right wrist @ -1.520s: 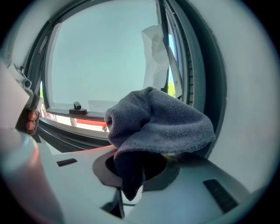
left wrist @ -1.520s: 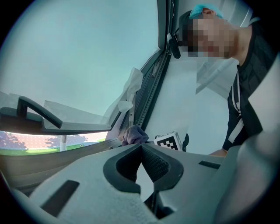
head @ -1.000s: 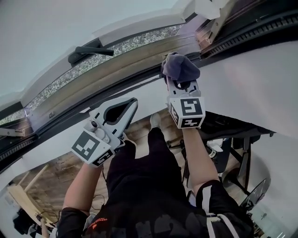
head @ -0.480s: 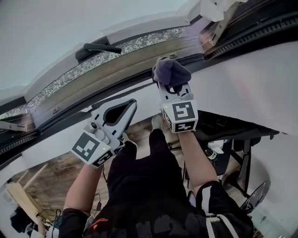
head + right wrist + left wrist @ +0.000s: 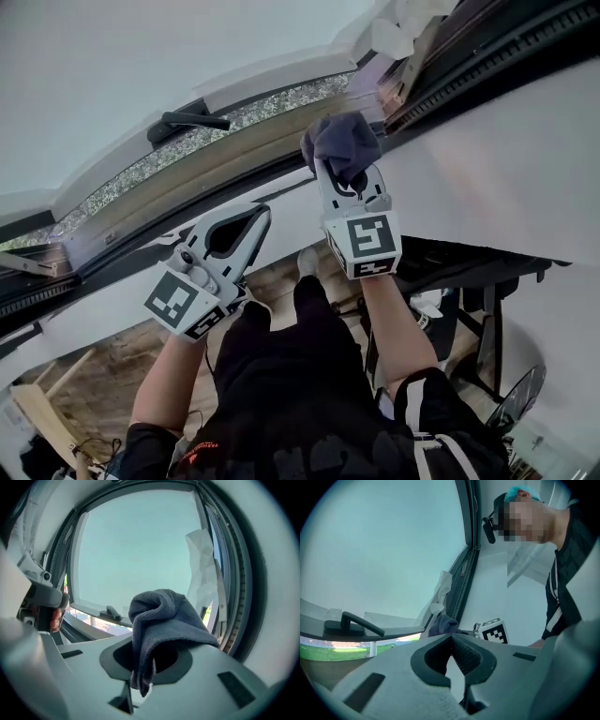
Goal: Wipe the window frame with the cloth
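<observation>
While the wipe is under way, the items stand as follows.

Item 1, cloth: dark grey and bunched, a fold pinched and the rest heaped over the gripper's tips. It lies at the lower rail of the window frame, near its right corner. Whether it presses on the rail or sits just beside it cannot be told.

Item 2, right gripper: clenched on the cloth.

Item 3, left gripper: jaws closed tip to tip, nothing between them.

Item 4, window handle: black lever on the sash, to the left of the cloth.

Risks, as judged:
- Only a fold is gripped, so drag along the rail may pull the cloth free.
- The heaped bundle gives a small contact patch, and streaks may be left unwiped.
- A sweep leftward and higher may snag the loose cloth on the handle.
- Hard gripper tips may scrape the frame if the cloth rides back.

Pose: the right forearm is stretched forward, marker cube facing the head camera, tips aimed at the frame. The left arm is bent and lower left, pointing at the frame but apart from it.
</observation>
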Available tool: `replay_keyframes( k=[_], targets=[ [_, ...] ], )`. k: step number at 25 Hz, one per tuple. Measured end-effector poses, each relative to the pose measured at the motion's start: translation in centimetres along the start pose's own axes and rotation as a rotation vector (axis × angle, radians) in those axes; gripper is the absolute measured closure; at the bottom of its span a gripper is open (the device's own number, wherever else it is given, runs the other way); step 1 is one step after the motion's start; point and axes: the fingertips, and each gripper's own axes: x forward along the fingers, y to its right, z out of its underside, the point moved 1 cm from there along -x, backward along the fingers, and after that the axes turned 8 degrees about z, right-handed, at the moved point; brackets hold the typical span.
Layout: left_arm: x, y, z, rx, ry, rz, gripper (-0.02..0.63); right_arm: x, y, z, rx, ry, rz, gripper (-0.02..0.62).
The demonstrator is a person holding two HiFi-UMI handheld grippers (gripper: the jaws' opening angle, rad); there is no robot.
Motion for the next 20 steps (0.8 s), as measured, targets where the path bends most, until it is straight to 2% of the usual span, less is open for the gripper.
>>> replay_keyframes(
  k=[12,16,20],
  targets=[
    [4.7,1.6,-4.8,0.079,0.044,0.045,0.586,-2.1,9.6,-12.6,-0.039,0.237,0.132,0.545],
    [5.7,1.6,-5.9,0.101,0.053,0.044,0.586,-2.4,11.5,-15.0,-0.042,0.284,0.148,0.545],
    [6.7,1.5,-6.3,0.106,0.053,0.043,0.586,-2.2,13.0,-15.5,-0.036,0.292,0.16,0.545]
  ],
)
